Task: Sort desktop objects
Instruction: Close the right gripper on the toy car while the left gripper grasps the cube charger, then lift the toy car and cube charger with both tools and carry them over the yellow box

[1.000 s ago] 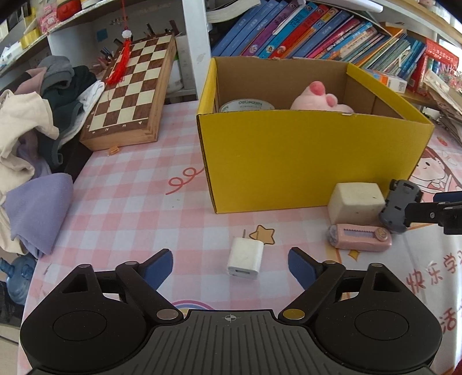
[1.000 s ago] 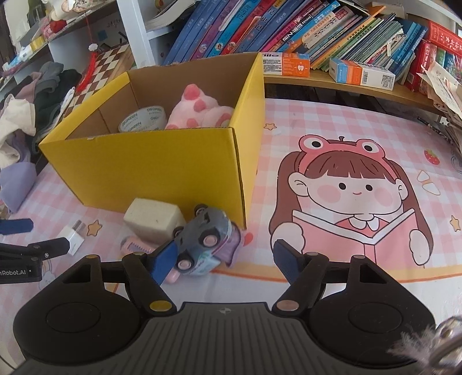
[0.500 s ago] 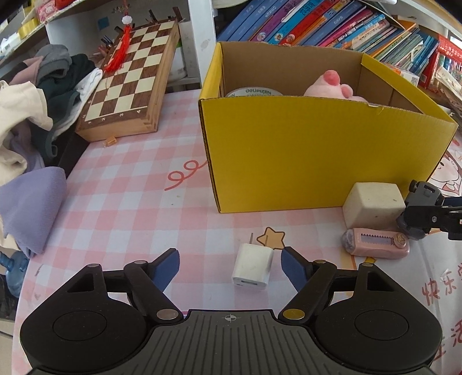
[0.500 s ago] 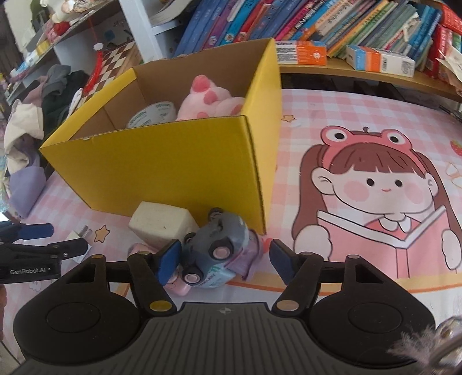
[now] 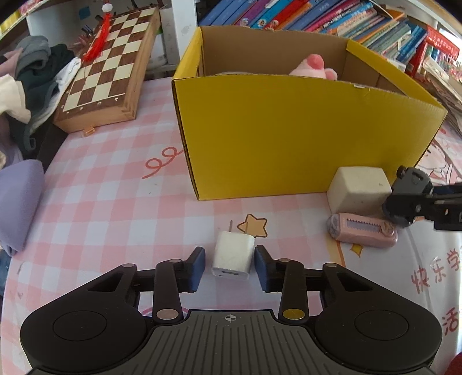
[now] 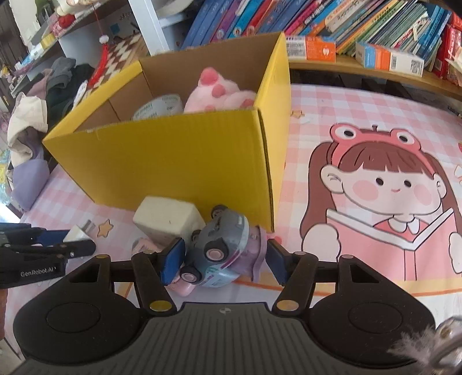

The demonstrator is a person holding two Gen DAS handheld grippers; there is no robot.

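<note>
A white charger plug lies on the pink checked tablecloth. My left gripper straddles it, open only slightly wider than the plug; the right pad touches it and a thin gap shows at the left pad. My right gripper is shut on a grey toy car, held tilted just in front of the yellow cardboard box. In the left wrist view the car hangs over the end of a pink utility knife, beside a cream foam block.
The box holds a pink plush and a tape roll. A chessboard and a heap of clothes lie at the left. Shelves of books run behind the box.
My left gripper moved forward over the charger and its jaws narrowed from wide open to just around it. The right gripper's pads drew in tight on the toy car.
</note>
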